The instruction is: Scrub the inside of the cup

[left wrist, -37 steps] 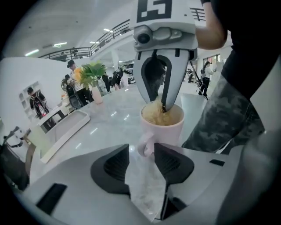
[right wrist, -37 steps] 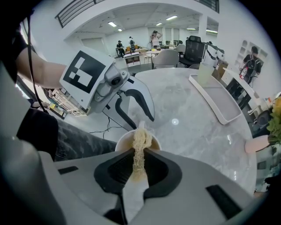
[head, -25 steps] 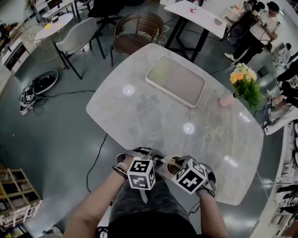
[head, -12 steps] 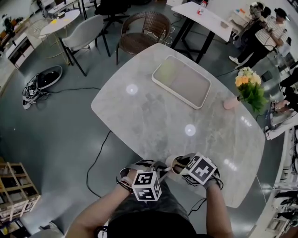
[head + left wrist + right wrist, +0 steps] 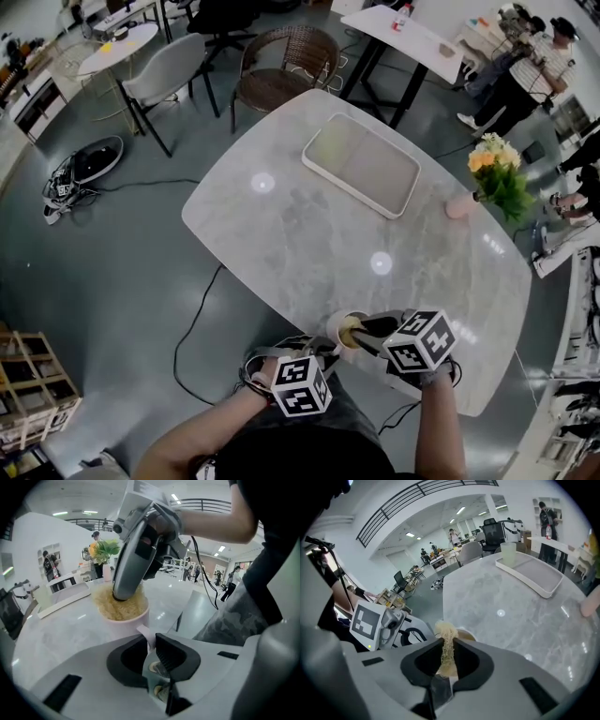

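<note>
A pale pink cup (image 5: 343, 329) stands on the marble table (image 5: 309, 234) near its front edge. My left gripper (image 5: 322, 352) is shut on the cup's handle (image 5: 147, 636), which shows pinched between the dark pads in the left gripper view. My right gripper (image 5: 364, 330) comes in from the right, shut on a straw-coloured fibre scrubber (image 5: 446, 648). The scrubber (image 5: 121, 607) fills the cup's (image 5: 125, 618) mouth, and the right gripper's body reaches down into it. In the right gripper view the cup's rim (image 5: 465, 634) shows just beyond the jaws.
A white tray (image 5: 361, 166) lies at the table's far side. A pink vase (image 5: 458, 203) with flowers (image 5: 497, 175) stands at the right edge. Chairs (image 5: 281, 70) and another table stand beyond, people at the back right, cables on the floor at left.
The right gripper's marker cube has swung out to the right of the cup and the left one has dropped back toward the person. Both grips hold.
</note>
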Demonstrator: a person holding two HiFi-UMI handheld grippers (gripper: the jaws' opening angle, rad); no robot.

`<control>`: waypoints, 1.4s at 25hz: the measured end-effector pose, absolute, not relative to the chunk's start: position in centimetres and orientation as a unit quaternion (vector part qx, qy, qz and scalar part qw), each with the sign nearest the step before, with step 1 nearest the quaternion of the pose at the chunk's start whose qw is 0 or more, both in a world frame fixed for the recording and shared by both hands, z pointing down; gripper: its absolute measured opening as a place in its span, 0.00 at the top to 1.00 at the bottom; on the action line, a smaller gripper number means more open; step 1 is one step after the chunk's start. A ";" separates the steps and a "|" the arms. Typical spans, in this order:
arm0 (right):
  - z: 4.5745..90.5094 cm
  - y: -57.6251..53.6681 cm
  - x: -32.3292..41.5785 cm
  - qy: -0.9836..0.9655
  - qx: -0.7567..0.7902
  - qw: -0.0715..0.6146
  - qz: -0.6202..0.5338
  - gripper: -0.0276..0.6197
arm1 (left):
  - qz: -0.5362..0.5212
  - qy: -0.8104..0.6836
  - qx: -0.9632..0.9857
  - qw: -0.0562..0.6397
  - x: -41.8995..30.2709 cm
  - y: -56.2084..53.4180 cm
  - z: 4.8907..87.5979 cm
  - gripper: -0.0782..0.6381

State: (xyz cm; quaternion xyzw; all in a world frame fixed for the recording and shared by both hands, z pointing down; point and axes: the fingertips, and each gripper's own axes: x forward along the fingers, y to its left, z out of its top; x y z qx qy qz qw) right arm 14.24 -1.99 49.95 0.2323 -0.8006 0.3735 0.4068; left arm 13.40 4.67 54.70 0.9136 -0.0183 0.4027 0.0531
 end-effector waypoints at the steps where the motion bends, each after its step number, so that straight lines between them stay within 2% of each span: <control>1: 49.8 -2.0 14.2 -0.803 0.234 0.405 0.368 0.86 | 0.399 -0.023 0.915 0.062 13.7 5.0 54.7 0.80; 5: 49.2 -2.4 14.0 -0.817 0.239 0.398 0.341 0.86 | 0.393 -0.047 0.914 0.082 15.8 6.2 54.9 0.81; 9: 50.0 -2.4 14.3 -0.809 0.240 0.444 0.300 0.86 | 0.392 -0.077 0.913 0.082 17.2 6.2 55.1 0.82; 16: 51.0 -2.3 14.6 -0.790 0.246 0.497 0.263 0.86 | 0.417 -0.065 0.890 0.169 14.1 7.3 56.4 0.82; 18: 51.3 -2.3 14.5 -0.784 0.244 0.512 0.253 0.86 | 0.429 -0.087 0.882 0.172 12.5 6.6 57.0 0.80; 19: 51.6 -2.2 14.5 -0.779 0.244 0.519 0.252 0.86 | 0.436 -0.107 0.879 0.162 11.8 5.8 57.4 0.75; 21: 52.3 -2.1 14.3 -0.771 0.242 0.532 0.253 0.86 | 0.445 -0.148 0.873 0.132 10.8 3.8 57.6 0.58; 24: 53.1 -1.8 13.8 -0.767 0.230 0.541 0.257 0.86 | 0.436 -0.178 0.879 0.073 11.2 1.0 56.9 0.49; 30: 53.5 -1.5 13.3 -0.771 0.202 0.533 0.283 0.86 | 0.442 -0.102 0.890 -0.056 14.2 -0.3 56.8 0.42; 32: 53.4 -1.5 12.8 -0.784 0.189 0.512 0.293 0.86 | 0.447 -0.095 0.886 -0.076 14.3 -0.6 57.0 0.40; 35: 53.0 -1.5 12.4 -0.799 0.179 0.481 0.313 0.86 | 0.449 -0.102 0.885 -0.071 14.2 -0.6 57.1 0.40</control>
